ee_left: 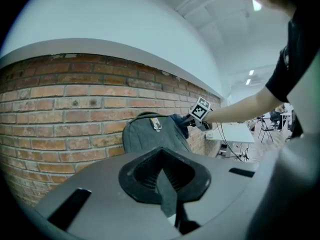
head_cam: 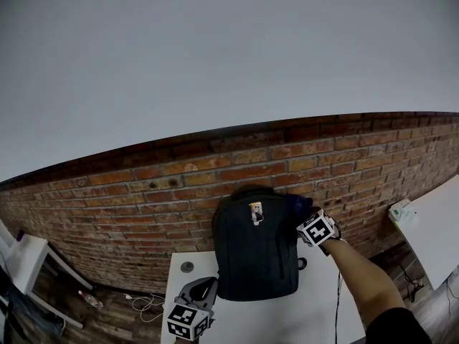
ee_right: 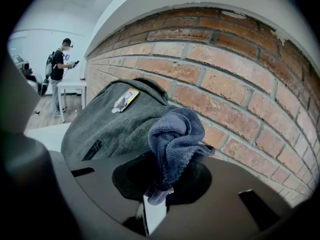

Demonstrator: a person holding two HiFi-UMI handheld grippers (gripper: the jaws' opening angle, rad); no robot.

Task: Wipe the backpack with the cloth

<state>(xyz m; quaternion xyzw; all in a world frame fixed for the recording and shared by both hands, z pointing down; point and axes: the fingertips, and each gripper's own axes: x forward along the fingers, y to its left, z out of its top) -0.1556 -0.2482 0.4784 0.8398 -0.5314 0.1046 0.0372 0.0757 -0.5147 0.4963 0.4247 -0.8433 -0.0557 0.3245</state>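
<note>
Backpack (head_cam: 254, 253) status: dark grey, upright on the white surface (head_cam: 301, 325), its back to the brick wall (head_cam: 129, 192). Front face is toward the camera in head view. A small tag (head_cam: 255, 212) with a yellow end hangs just below the backpack's top handle.

Right claw (head_cam: 305, 219): up at the backpack's upper right corner, the person's forearm (head_cam: 358, 278) reaching in from the right of the backpack. Jaws are clamped on the cloth (ee_right: 175, 139). It's blue-grey terry, pinched at its lower end, with the rest bunched into a wad that sticks out ahead of the jaws. In the right gripper view the wad sits between the backpack's side panel and the wall bricks, beside the backpack's top curve. Can't confirm from any view whether the wad is touching the backpack fabric. From the head view the cloth (head_cam: 295, 208) reads as a dark blue lump right against that corner.

Left claw (head_cam: 199, 291): low, just off the backpack's lower left corner, over the surface's front part. Jaws are closed together with nothing between them, pointed toward the backpack's front. It is not touching the backpack.

Other items:
- Small grey disc (head_cam: 187, 266) on the surface, left of the backpack's base.
- Second white table (head_cam: 437, 228) well right of the backpack.
- Cables (head_cam: 147, 305) on the floor, lower left of the backpack.
- Person (ee_right: 59, 66) standing far behind the backpack in the right gripper view.
</note>
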